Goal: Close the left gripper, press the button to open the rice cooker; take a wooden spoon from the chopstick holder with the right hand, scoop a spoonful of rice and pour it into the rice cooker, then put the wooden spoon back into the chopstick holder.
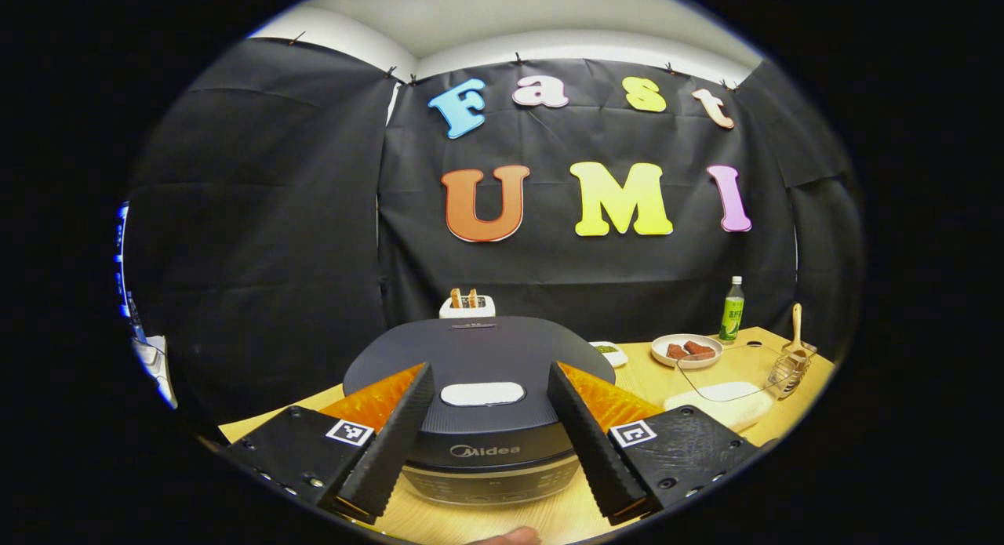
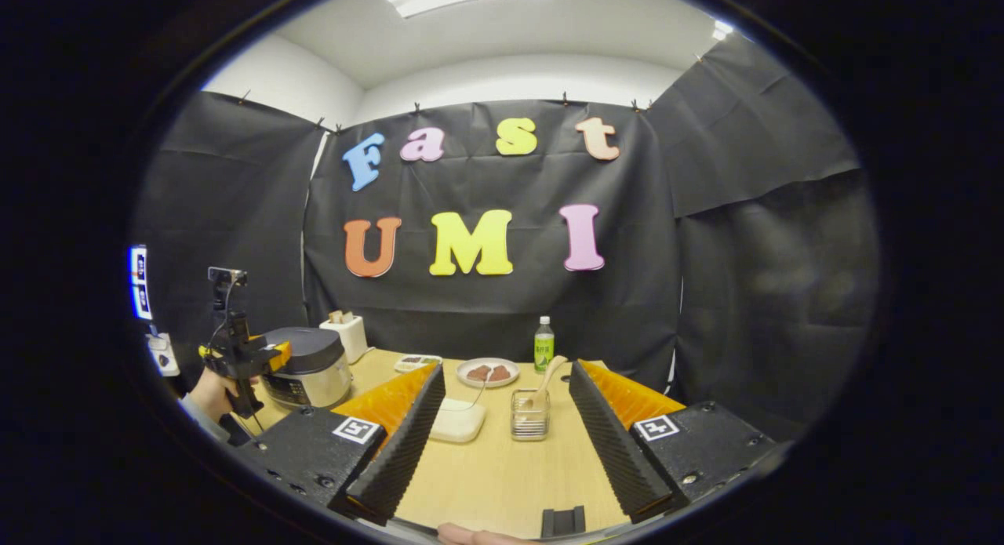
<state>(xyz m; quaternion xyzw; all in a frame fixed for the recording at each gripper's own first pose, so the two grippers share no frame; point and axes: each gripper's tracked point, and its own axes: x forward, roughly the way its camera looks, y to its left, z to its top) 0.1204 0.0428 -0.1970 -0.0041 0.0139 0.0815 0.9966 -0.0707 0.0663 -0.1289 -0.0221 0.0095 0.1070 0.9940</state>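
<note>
The left hand-held gripper (image 1: pixel 486 443) hangs just before the rice cooker (image 1: pixel 480 388), its fingers wide apart either side of the pale lid button (image 1: pixel 482 394); the lid is still down. The step in hand is to bring those fingers together first, then press straight down on the button's middle so the tip does not slide off. The right hand-held gripper (image 2: pixel 502 443), also spread and empty, faces the chopstick holder (image 2: pixel 529 421) with the wooden spoon (image 2: pixel 544 379) near the table's (image 2: pixel 502 474) middle; the rice dish (image 2: pixel 457 419) lies just beside it.
</note>
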